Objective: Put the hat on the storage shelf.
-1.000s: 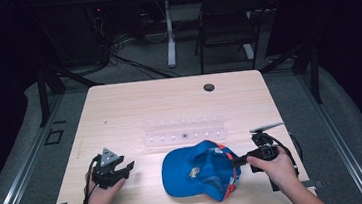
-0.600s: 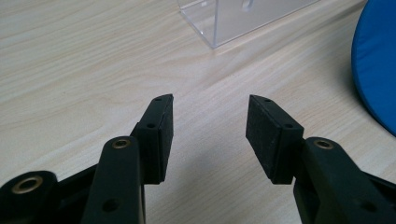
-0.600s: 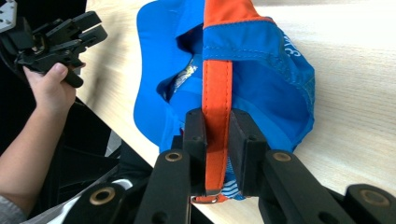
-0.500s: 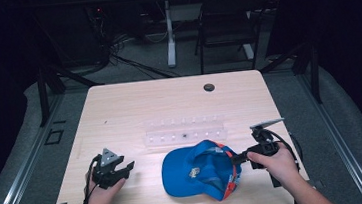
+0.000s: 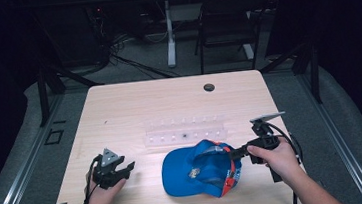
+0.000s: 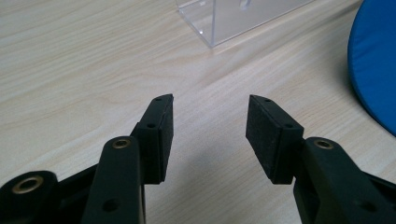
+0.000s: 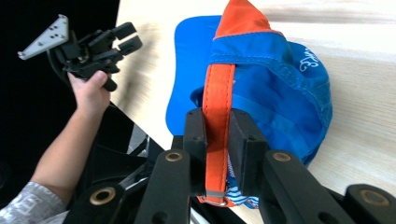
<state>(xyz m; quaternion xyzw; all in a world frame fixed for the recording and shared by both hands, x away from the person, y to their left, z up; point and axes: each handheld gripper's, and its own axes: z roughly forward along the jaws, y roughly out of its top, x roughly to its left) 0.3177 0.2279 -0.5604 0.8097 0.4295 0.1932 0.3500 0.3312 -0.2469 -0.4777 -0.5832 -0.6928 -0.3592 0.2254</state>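
High view first: I sit at a pale wooden table (image 5: 134, 106) with a claw in each hand. My right claw (image 5: 238, 151) reaches in from the right and has hold of a blue cap (image 5: 198, 170) that lies near the front edge, a little right of the middle. From my right gripper view the grip is plain: the two black jaws are closed on the cap's orange strap (image 7: 218, 107), which runs up between them, and the blue crown bulges off to the right of it. The brim (image 7: 184, 70) lies flat on the wood beyond.

My left claw (image 5: 125, 168) rests near the front left of the table, well apart from the cap, with my left hand (image 5: 102, 192) wrapped around it. In my left gripper view its jaws stand wide apart with nothing between them but bare wood, and a curve of the blue cap shows at the right edge.

Just behind the cap sits a long clear plastic box (image 5: 184, 130), lying crosswise; one corner of it shows at the top of my left gripper view. A small dark round hole (image 5: 209, 87) is near the far edge of the table.
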